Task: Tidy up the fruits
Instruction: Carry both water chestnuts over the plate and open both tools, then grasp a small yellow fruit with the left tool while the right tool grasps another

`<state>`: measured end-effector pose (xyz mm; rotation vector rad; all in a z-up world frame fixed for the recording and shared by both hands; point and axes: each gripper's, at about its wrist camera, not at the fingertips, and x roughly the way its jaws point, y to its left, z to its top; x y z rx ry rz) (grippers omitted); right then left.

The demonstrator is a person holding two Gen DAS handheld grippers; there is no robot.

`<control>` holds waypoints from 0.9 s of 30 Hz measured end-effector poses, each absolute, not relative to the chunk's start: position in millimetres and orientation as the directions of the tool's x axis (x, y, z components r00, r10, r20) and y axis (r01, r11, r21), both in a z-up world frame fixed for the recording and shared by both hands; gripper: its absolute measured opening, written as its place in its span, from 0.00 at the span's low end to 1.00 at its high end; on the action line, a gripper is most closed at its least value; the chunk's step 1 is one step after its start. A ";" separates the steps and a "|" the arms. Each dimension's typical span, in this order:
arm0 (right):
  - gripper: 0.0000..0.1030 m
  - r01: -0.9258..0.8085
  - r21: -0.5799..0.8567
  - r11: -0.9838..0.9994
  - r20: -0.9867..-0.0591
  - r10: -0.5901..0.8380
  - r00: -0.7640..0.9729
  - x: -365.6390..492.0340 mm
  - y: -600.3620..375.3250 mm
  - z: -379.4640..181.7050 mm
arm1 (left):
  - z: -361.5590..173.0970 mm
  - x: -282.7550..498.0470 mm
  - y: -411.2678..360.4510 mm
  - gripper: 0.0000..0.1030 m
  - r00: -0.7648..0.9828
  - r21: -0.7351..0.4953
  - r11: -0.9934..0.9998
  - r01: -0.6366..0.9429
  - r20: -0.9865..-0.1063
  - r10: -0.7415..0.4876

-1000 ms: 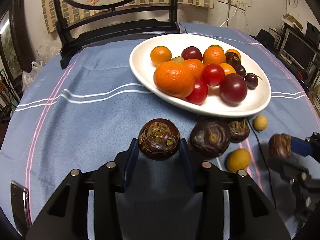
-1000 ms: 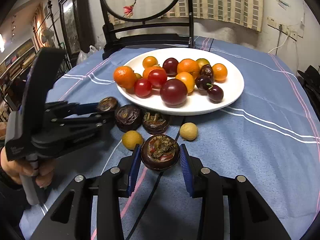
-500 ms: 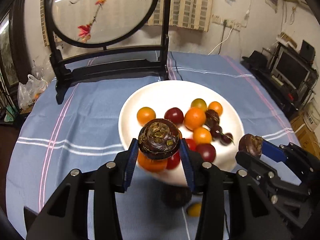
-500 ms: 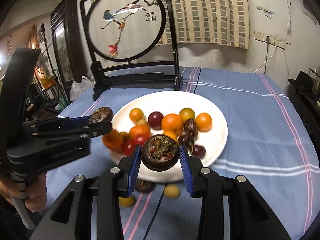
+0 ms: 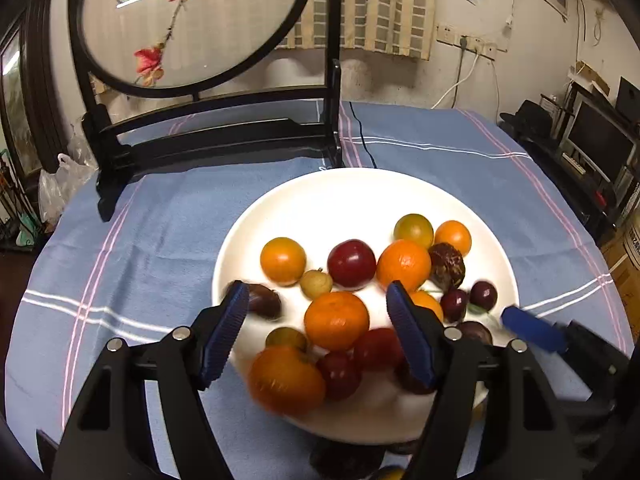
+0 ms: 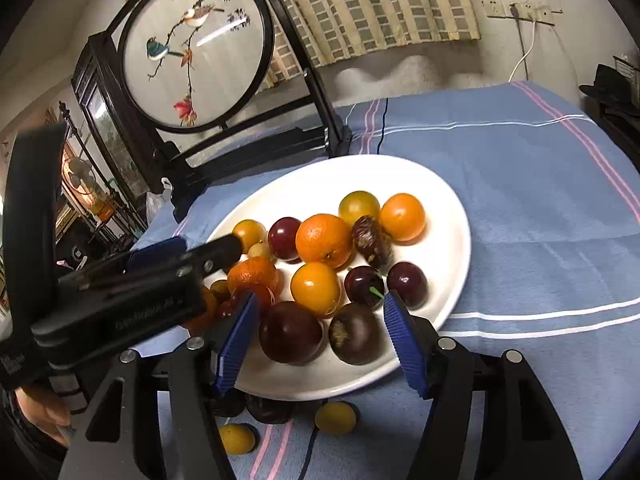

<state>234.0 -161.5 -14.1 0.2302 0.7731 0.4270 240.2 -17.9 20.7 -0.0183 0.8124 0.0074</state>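
A white plate holds oranges, red and dark plums and small yellow fruits. My left gripper is open and empty above the plate's near left part; a dark brown fruit lies in the plate by its left finger. My right gripper is open and empty over the plate's near edge; a dark brown fruit lies in the plate between its fingers. The left gripper also shows in the right wrist view.
Two small yellow fruits and dark fruits lie on the blue cloth in front of the plate. A black cable runs there. A round painted screen on a black stand stands at the back.
Both grippers have opened and let go of their dark brown fruits, which now lie in the plate. Both moved forward over the plate.
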 end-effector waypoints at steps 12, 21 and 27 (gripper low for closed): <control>0.67 -0.281 0.207 0.937 -0.695 0.343 0.631 191.4 -165.2 -4.4 | 18.8 181.2 14.4 0.79 0.677 -0.108 0.991 -0.075 -0.736 -0.029; 0.65 -0.314 0.110 0.943 -0.743 0.288 0.605 167.0 -155.5 -22.3 | -0.4 150.2 14.6 0.80 0.651 -0.086 0.995 -0.051 -0.759 -0.032; 0.53 -0.336 0.035 0.941 -0.769 0.240 0.592 170.7 -138.6 -38.5 | -11.1 139.7 12.6 0.80 0.641 -0.078 0.997 -0.015 -0.766 -0.050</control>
